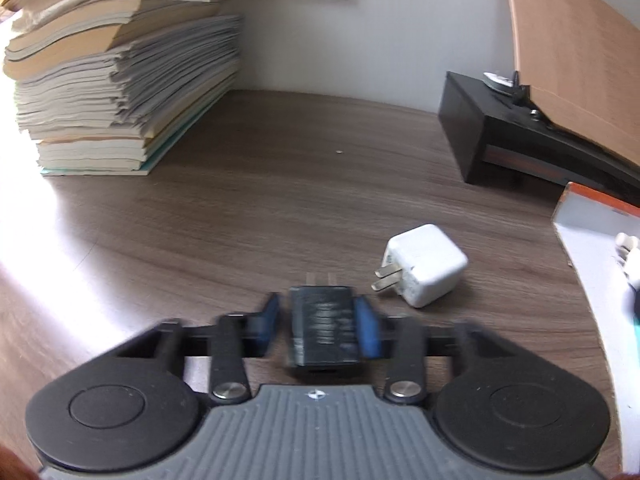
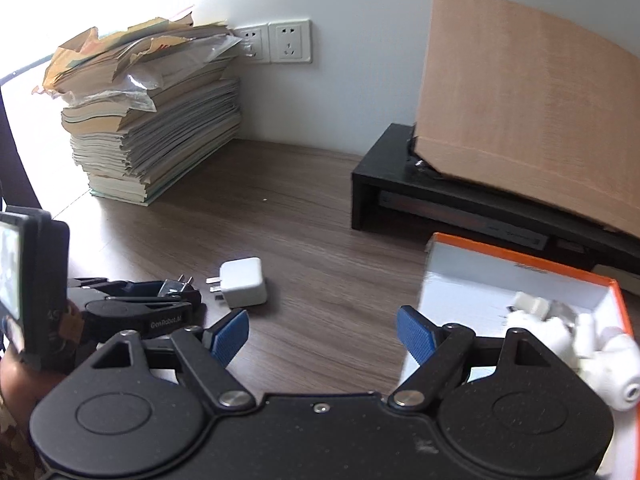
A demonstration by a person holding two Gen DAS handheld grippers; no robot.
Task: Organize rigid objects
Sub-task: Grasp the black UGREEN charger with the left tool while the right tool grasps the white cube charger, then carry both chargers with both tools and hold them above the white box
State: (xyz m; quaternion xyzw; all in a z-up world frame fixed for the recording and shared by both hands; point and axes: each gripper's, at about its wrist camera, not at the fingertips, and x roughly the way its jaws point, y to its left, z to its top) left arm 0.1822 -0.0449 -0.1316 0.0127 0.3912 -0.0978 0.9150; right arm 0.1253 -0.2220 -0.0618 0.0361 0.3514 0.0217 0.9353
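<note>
Fingers of the left gripper (image 1: 322, 326) clamp a black charger (image 1: 322, 330) low over the table (image 1: 280, 208), a white charger (image 1: 424, 264) just right. Right gripper (image 2: 322, 334) fingers gape, empty (orange-rimmed box (image 2: 520, 264) beside them holds white plugs).

Office desk corner, against a white wall.
Wood-grain tabletop (image 2: 320, 208); tall stack of paper files and booklets (image 2: 152, 120) at the wall; double wall sockets (image 2: 276, 42) behind it; black monitor riser (image 2: 400, 184) carrying a cardboard sheet (image 2: 520, 100); chargers lying about, one white (image 2: 244, 282).
</note>
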